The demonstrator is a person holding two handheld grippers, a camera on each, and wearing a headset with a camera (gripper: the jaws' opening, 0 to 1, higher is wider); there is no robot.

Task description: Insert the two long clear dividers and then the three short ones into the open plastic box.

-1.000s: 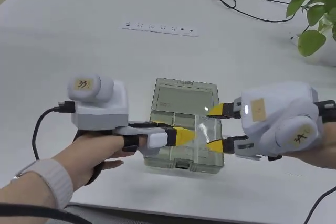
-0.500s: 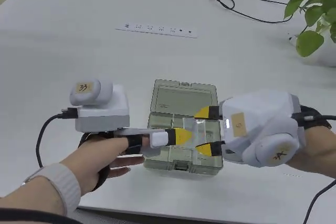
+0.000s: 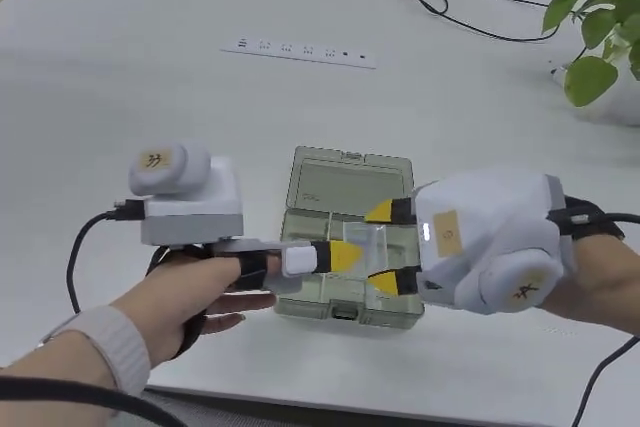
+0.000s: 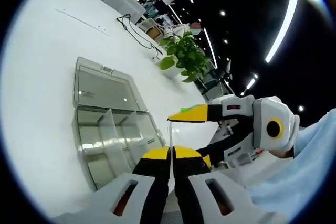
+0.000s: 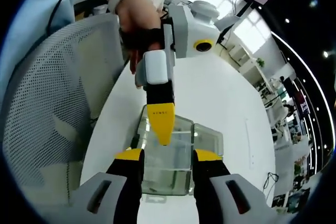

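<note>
Closing in from 3 o'clock over the last second, my right gripper (image 3: 382,247) now holds its jaws spread on either side of the clear divider (image 5: 176,156). That divider hangs above the open box (image 3: 350,179), pinched between the yellow tips of my left gripper (image 3: 345,256), which reaches in from 9 o'clock. Partitions already stand inside the box, and its lid lies flat toward 12 o'clock. Farther out on the white table (image 3: 120,67), a power strip (image 3: 298,52) lies at 12 o'clock and a plant (image 3: 595,37) stands at 2 o'clock.
</note>
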